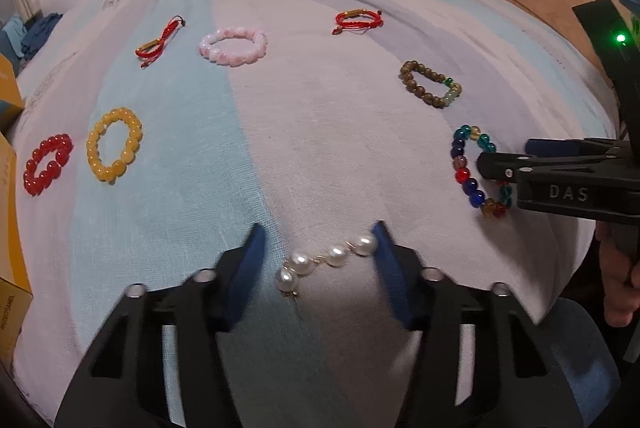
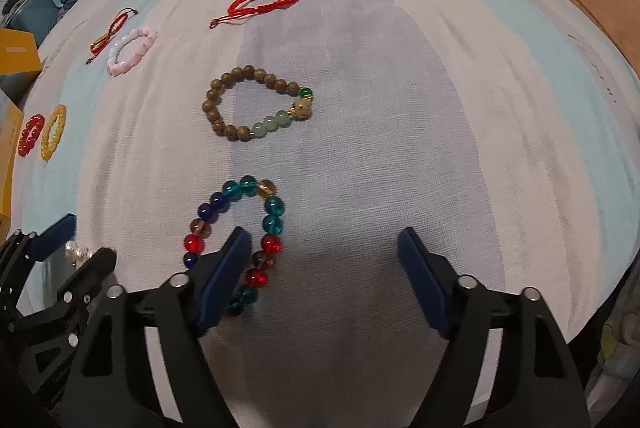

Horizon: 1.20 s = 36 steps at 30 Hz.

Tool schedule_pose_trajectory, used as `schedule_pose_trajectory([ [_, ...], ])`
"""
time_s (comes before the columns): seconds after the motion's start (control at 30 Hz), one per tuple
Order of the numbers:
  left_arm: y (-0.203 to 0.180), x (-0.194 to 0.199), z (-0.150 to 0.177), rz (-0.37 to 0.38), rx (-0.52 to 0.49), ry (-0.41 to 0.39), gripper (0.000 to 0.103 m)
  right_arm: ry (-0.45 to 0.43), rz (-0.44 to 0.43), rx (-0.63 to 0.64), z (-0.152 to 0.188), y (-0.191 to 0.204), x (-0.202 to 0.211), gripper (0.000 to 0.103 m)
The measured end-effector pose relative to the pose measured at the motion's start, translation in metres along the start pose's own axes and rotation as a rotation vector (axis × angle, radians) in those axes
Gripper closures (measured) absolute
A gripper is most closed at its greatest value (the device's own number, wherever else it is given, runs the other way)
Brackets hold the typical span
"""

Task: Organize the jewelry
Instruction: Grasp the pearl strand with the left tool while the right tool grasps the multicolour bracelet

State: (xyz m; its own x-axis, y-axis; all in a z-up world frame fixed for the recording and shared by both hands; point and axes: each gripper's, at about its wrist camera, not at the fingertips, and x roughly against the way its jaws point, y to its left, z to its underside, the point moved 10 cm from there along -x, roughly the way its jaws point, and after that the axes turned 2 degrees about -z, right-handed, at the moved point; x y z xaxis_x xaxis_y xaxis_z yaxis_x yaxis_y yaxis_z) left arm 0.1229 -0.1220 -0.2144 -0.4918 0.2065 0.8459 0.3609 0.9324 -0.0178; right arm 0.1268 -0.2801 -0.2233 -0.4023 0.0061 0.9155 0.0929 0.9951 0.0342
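Striped bedsheet (image 1: 320,132) strewn with bracelets. Left gripper (image 1: 318,248) partly open around a pearl strand (image 1: 328,260), right pad touching the end pearl (left pad apart). Right gripper (image 2: 324,248) open wide, left finger inside the multicoloured bead bracelet (image 2: 236,228), not clamping it.

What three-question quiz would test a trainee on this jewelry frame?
1. True or false: the pearl strand lies between the left gripper's fingers.
2. Which bracelet is the right gripper over? A multicolour glass bracelet B pink bracelet C yellow bracelet
3. Fill in: the red bead bracelet lies beside the ___ one.

Key: 1 true; 2 A; 3 yellow.
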Motion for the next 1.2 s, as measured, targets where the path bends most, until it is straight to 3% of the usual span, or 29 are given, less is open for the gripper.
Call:
schedule_pose_trajectory([
  [0.2,-0.007,0.006,0.002,0.018,-0.005,0.009,0.078,0.01,-0.023,0.014,0.0,0.007,0.001,0.055],
  [0.27,-0.004,0.007,0.003,0.022,0.01,0.014,0.091,0.01,-0.034,0.02,0.0,0.009,0.003,0.064],
  [0.4,-0.003,0.009,0.002,0.036,0.012,0.018,0.093,-0.003,-0.031,0.012,-0.006,0.011,0.003,0.085],
  [0.47,-0.003,0.012,0.001,0.042,0.017,0.015,0.093,-0.011,-0.037,0.0,-0.008,0.009,0.005,0.09],
  [1.2,0.012,0.058,-0.017,0.001,0.047,-0.027,0.093,-0.09,-0.104,-0.011,-0.014,0.013,0.051,0.094],
])
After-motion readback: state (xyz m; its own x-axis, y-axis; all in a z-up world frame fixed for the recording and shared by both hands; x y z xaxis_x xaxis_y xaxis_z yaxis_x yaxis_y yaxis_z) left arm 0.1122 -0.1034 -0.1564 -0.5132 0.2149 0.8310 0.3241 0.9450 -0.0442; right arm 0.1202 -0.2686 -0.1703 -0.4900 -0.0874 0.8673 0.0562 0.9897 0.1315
